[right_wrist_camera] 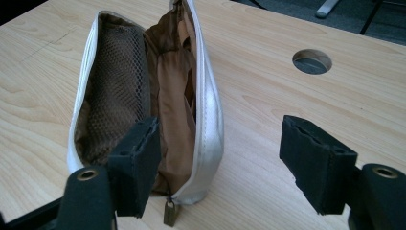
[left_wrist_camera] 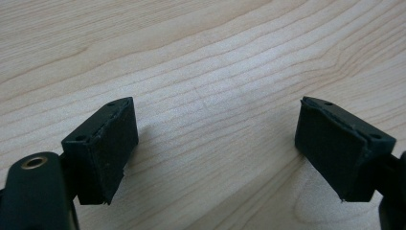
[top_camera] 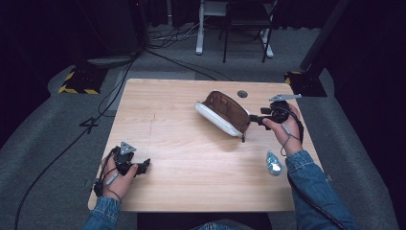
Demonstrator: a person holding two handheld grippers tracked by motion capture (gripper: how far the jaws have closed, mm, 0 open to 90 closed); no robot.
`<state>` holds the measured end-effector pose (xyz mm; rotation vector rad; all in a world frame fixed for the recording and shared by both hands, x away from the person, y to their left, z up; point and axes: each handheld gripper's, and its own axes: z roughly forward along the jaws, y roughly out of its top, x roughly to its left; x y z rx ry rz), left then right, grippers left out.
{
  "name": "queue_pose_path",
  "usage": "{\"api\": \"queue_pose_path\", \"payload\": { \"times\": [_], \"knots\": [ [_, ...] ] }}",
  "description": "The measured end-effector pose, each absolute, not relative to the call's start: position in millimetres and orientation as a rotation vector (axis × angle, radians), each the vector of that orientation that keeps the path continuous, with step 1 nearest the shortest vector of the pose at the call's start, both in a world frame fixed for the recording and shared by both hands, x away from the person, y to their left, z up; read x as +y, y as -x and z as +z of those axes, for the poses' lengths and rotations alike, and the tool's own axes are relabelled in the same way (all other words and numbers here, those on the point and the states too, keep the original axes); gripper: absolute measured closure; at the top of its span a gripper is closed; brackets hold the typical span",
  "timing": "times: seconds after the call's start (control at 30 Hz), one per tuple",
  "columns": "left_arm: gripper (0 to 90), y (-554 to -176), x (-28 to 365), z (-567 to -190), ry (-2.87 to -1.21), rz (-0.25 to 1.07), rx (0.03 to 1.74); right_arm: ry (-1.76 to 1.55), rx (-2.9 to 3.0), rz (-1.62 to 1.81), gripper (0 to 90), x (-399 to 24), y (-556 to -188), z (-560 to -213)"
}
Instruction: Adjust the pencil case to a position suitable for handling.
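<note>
A pale wooden tabletop seen from above the person's side. Nearest, at the left edge, the left hand rests low on the wood with the left gripper pointing toward the middle of the board; in the left gripper view its jaws stand released and wide, with bare wood grain between them. At the near right lies a small clear packet with bluish contents that are too small to make out, just beside the denim sleeve of the right arm.

Farther in, the right hand is raised at the right edge, its right gripper turned level toward the left — at the end of a white pouch. The pouch lies on its side right of centre, unzipped and gaping, showing a brown lining; the right gripper view shows a mesh pocket on one inner wall and loose brown fabric folds beside it, with no loose item visible inside.

The right jaws are released and wide. One pad stands in front of the pouch's open mouth at its zip end, the other well clear over bare wood — the white rim and the brass zip pull lie between them, ungripped. Beyond the pouch, a round cable hole near the far edge.
</note>
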<state>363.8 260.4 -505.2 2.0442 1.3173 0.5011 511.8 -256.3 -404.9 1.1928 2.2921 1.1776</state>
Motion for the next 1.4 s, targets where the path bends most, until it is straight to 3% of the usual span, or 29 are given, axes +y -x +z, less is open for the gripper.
{"api": "queue_pose_path", "payload": {
  "times": [0.97, 1.17, 1.4],
  "knots": [
    [15.0, -364, 260, -505, -2.045, 0.502, 1.317, -1.253, 2.401, 1.044, 34.0, -219, -558, -454],
    [15.0, -364, 260, -505, -2.045, 0.501, 1.317, -1.265, 2.428, 1.026, 40.6, -219, -561, -461],
    [15.0, -364, 260, -505, -2.045, 0.502, 1.317, -1.224, 2.469, 1.011, 61.9, -213, -562, -462]
  ]
}}
